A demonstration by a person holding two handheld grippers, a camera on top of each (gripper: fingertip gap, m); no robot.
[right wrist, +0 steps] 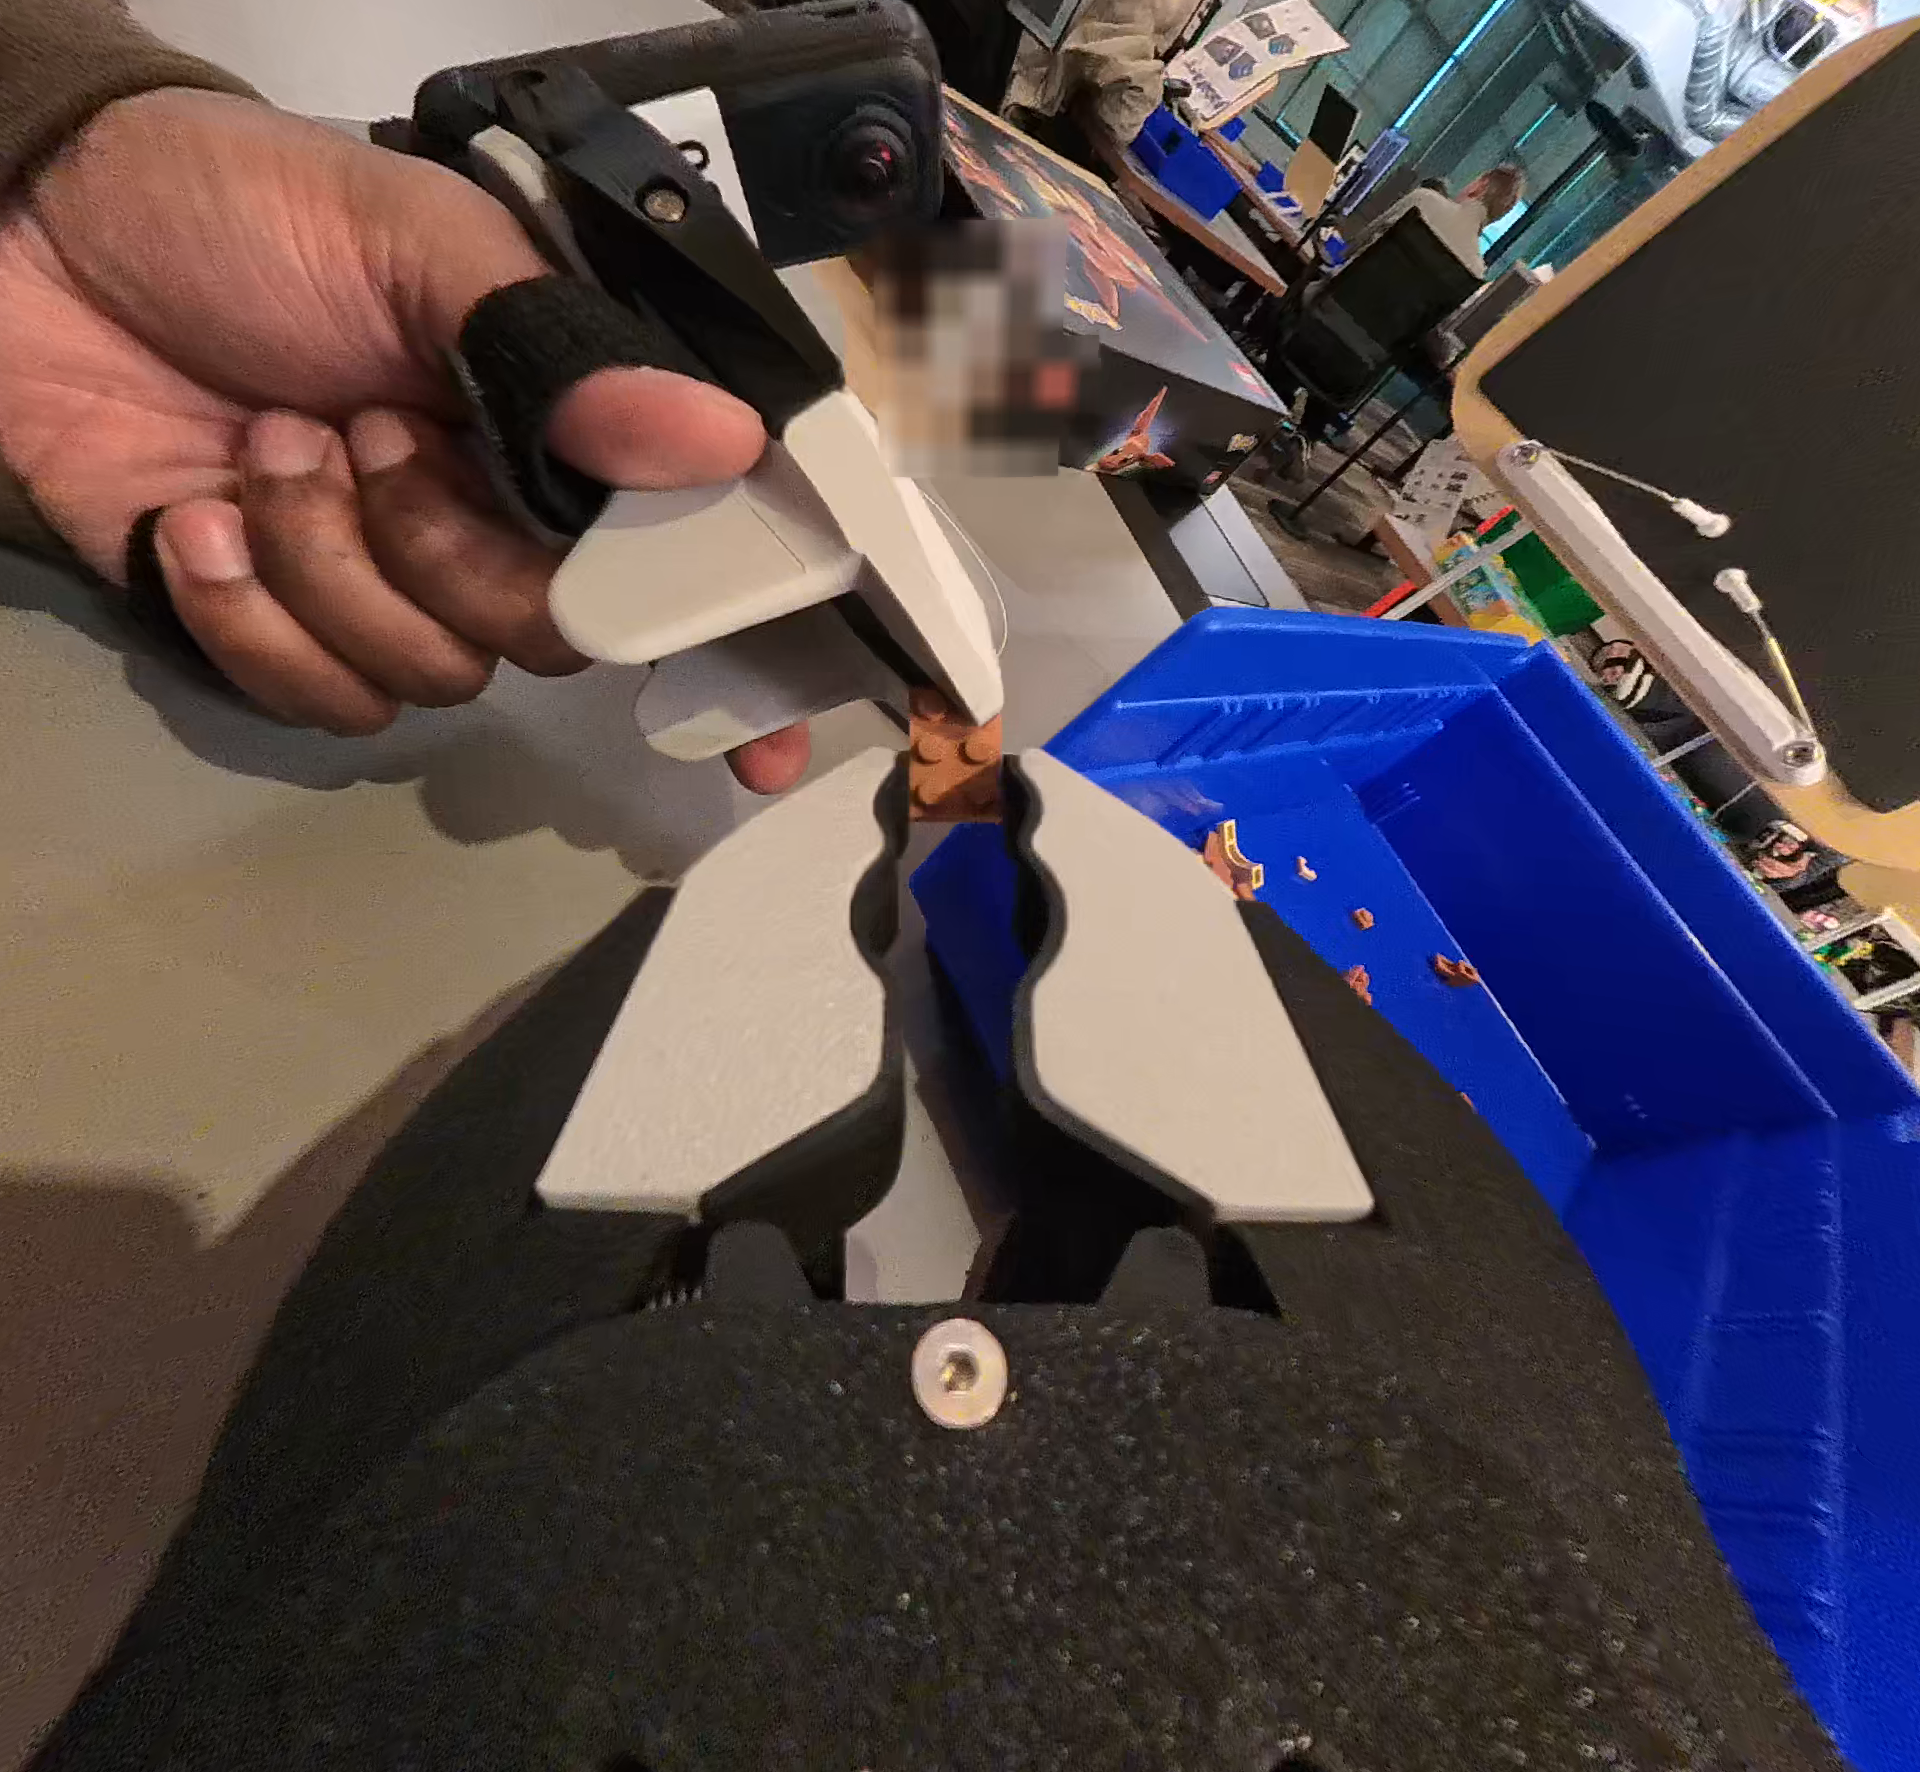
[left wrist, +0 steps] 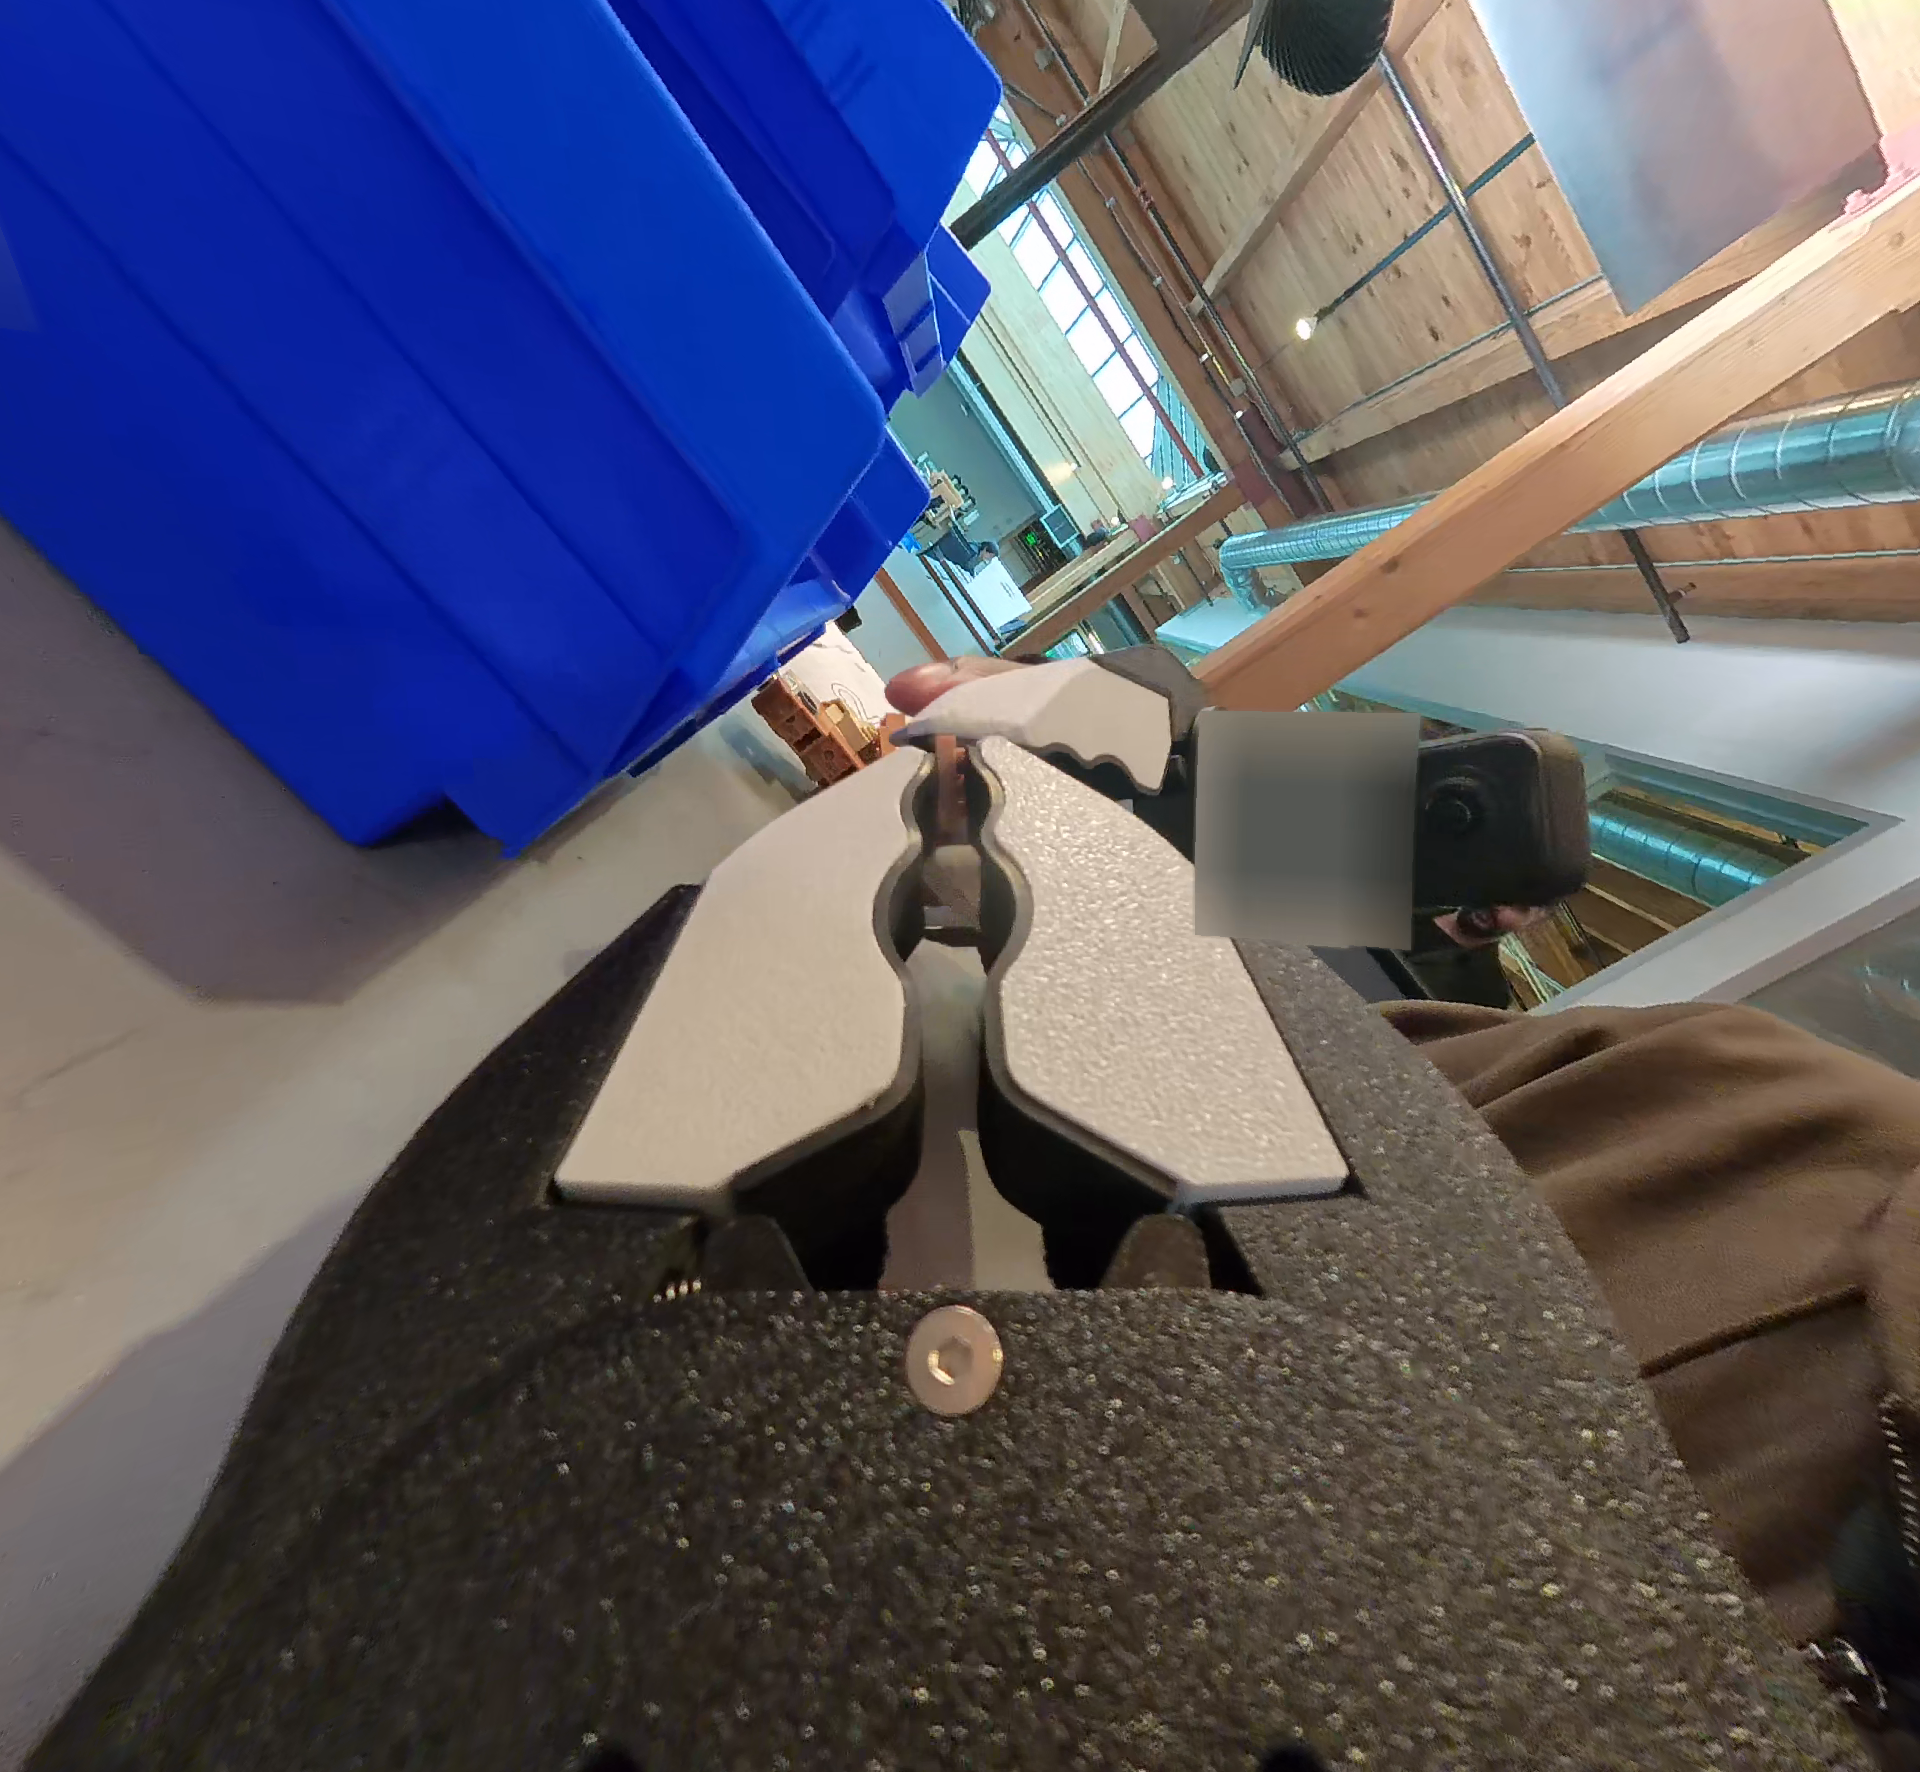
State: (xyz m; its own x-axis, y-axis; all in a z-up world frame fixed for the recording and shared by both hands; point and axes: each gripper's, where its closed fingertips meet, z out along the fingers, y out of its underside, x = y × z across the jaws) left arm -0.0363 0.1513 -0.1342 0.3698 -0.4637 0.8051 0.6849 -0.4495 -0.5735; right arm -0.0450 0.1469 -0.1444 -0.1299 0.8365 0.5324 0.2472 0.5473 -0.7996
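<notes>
Right now the left gripper (right wrist: 940, 699) pinches a small orange-brown studded plastic brick (right wrist: 954, 772) by its upper part, white fingers (right wrist: 904, 569) shut on it, above the near corner of the blue plastic bin (right wrist: 1621, 891) standing on the pale grey desk (right wrist: 208, 891). The right gripper (right wrist: 954, 792) brackets the brick's lower part with its fingers narrowly apart; whether the pads press I cannot tell. Small orange-brown loose pieces (right wrist: 1236, 855) lie on the bin floor. Holding this well seems to need both grips square to the brick's flat sides, steady and level.
</notes>
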